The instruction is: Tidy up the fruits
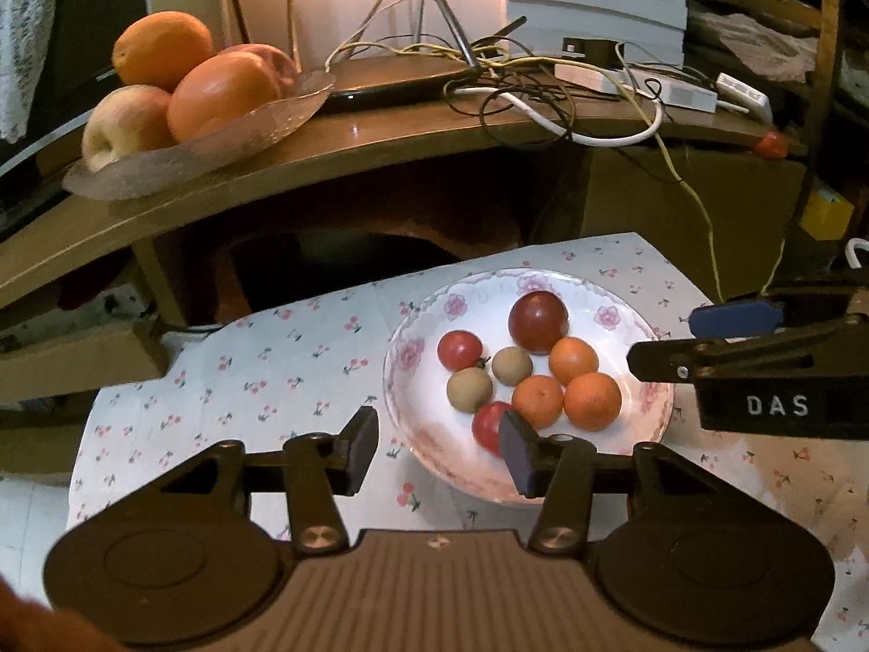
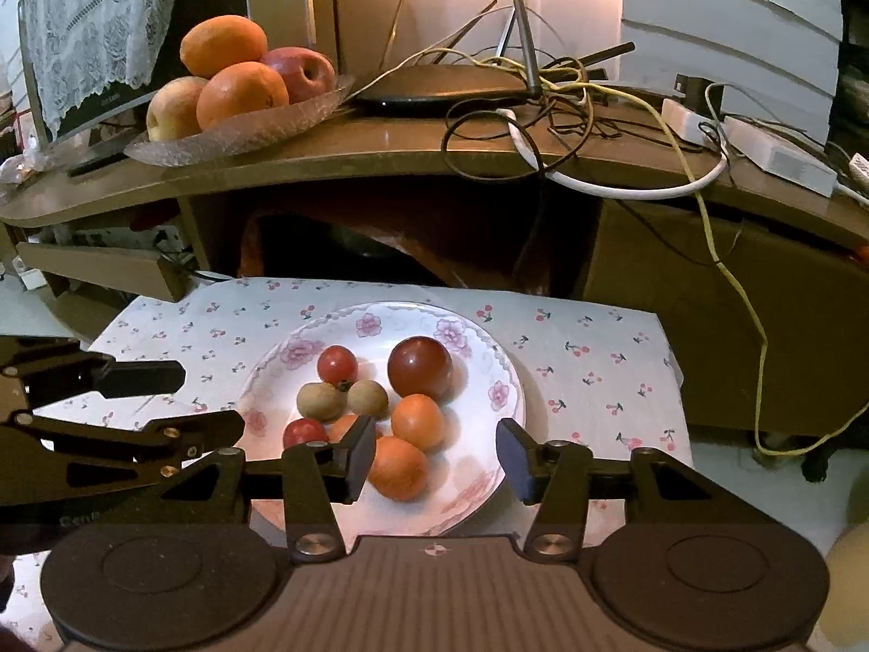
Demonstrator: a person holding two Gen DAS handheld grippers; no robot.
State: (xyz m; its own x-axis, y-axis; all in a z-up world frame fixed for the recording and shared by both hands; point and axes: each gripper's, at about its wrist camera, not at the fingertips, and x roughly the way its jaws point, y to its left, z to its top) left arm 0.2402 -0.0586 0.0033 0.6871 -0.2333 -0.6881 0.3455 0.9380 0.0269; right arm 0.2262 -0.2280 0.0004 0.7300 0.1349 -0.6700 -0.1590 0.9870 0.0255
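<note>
Cherry-print cloth (image 2: 586, 358) bears plate (image 2: 489, 348); tool (image 2: 434, 456) partly hides mandarin (image 2: 396, 467).

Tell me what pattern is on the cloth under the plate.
White cloth printed with small red cherries, clearest in the right wrist view, under the pink-flowered plate.

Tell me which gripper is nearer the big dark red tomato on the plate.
Right, though narrowly. The right gripper hangs over the plate's near side with the dark red tomato ahead of its open jaws. The left gripper sits off the plate's near-left rim.
</note>
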